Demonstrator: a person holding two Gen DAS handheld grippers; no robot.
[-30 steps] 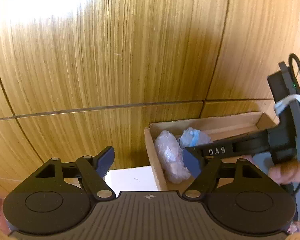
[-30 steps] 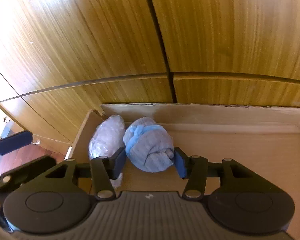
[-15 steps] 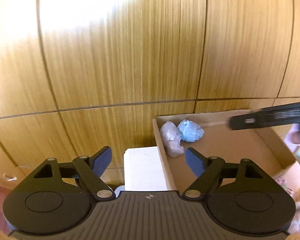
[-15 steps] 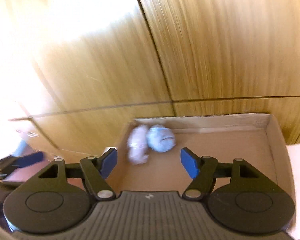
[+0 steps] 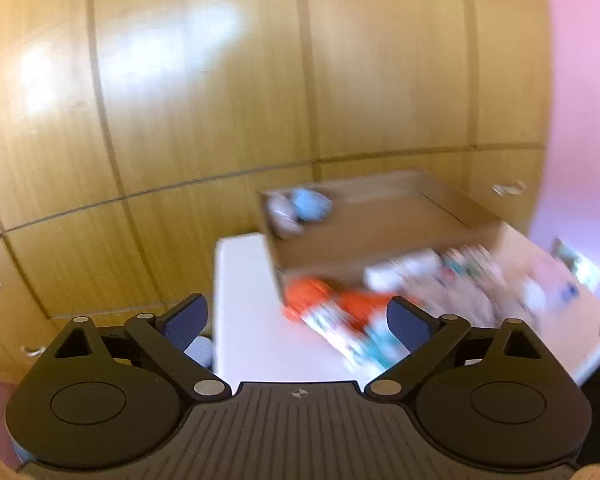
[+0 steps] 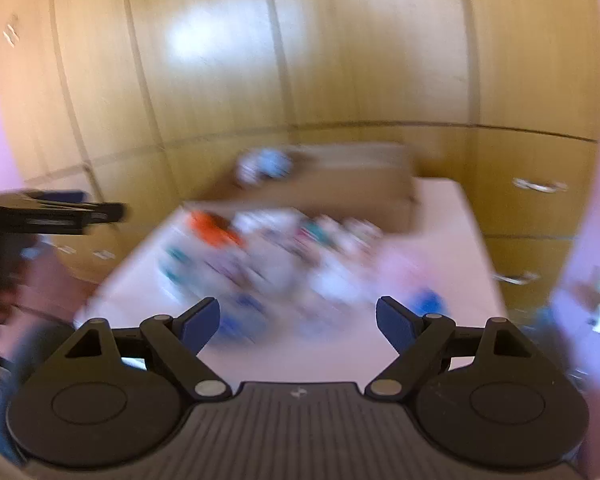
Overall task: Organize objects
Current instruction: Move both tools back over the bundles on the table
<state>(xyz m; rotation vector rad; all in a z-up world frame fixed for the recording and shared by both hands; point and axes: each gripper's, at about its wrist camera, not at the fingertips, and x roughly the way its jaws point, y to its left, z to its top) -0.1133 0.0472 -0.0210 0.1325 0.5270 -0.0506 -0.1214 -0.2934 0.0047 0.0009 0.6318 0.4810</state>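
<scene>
While two rolled bundles (image 5: 300,208) are lying in the cardboard box's (image 5: 380,236) far corner, a blurred pile (image 6: 284,248) is waiting beside that box, both the left gripper (image 5: 296,316) and the right gripper (image 6: 298,318) gaping empty.

The left gripper (image 5: 296,320), jaws spread, is hovering over the white table (image 5: 252,320); two wrapped bundles (image 5: 300,208) are lying in the cardboard box (image 5: 380,232).

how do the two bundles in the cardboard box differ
The blue bundle is pale blue and looks rounder; the grey-white bundle is paler, with no blue visible. In the left wrist view the blue bundle lies right of the grey-white bundle, which sits against the left wall of the cardboard box. Both lie side by side in the far left corner, apart from both open grippers. Blur hides finer detail.
</scene>
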